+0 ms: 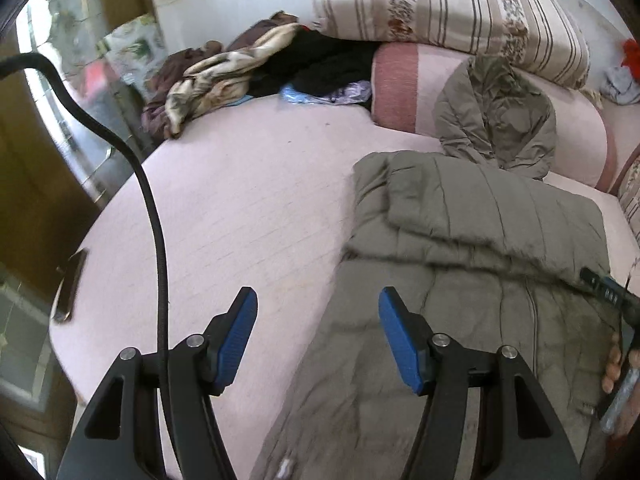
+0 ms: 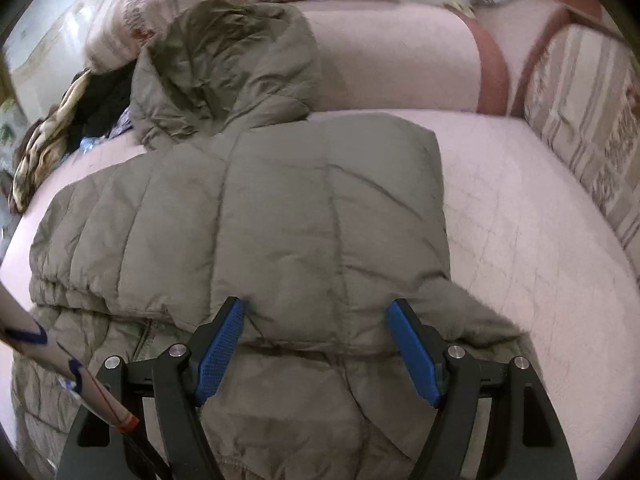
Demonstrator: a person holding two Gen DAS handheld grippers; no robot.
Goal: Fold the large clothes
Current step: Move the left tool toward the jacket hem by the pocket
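A large olive-grey quilted hooded jacket (image 1: 472, 240) lies on a pink bed, with both sleeves folded across its body. Its hood (image 1: 500, 116) rests against a pink bolster. In the right wrist view the jacket (image 2: 280, 208) fills the middle and the hood (image 2: 224, 64) lies at the top. My left gripper (image 1: 318, 308) is open and empty, above the jacket's left edge and the bare sheet. My right gripper (image 2: 316, 316) is open and empty, just above the folded sleeve's near edge. The right gripper also shows at the right edge of the left wrist view (image 1: 608, 288).
The pink bed sheet (image 1: 240, 208) spreads left of the jacket. A pile of clothes (image 1: 240, 68) lies at the far left. A striped quilt (image 1: 448, 4) sits on a pink bolster (image 1: 404, 88). A phone (image 1: 72, 284) lies at the bed's left edge. A striped side cushion (image 2: 592, 128) stands at the right.
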